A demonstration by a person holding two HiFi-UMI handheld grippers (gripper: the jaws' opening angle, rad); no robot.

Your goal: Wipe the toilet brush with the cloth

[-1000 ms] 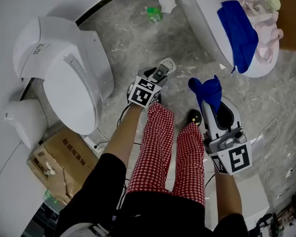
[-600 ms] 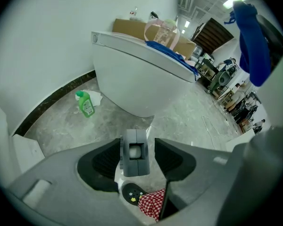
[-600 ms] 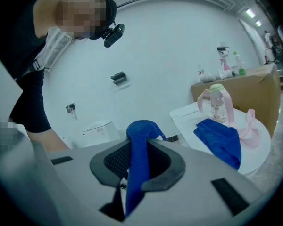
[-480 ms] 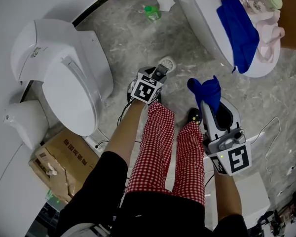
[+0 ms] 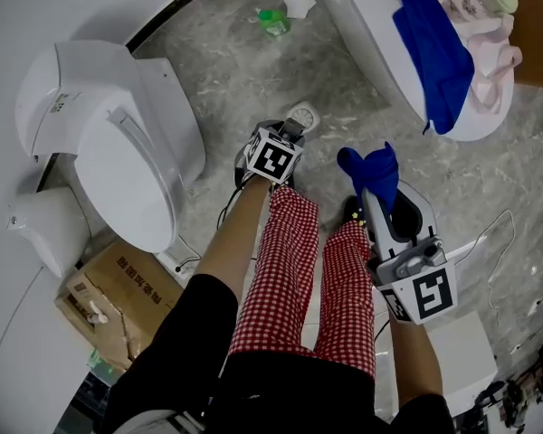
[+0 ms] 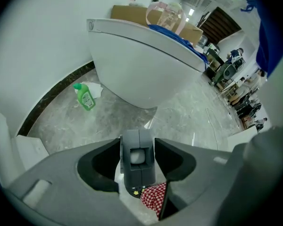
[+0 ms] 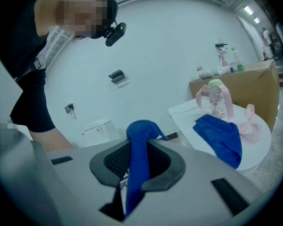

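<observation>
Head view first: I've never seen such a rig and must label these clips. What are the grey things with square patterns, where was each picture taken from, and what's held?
No robot: a person holds two claws, and the patterned cubes belong to the claws. The head view comes from a camera on the person's head, looking down at checked trousers and floor. The other two come from cameras riding on each claw, looking along its jaws. The left claw is shut on a white thing, probably the toilet brush. The right claw is shut on a blue cloth. On the floor: a toilet, a green bottle, a cardboard box. A second blue cloth lies on a white tub.
</observation>
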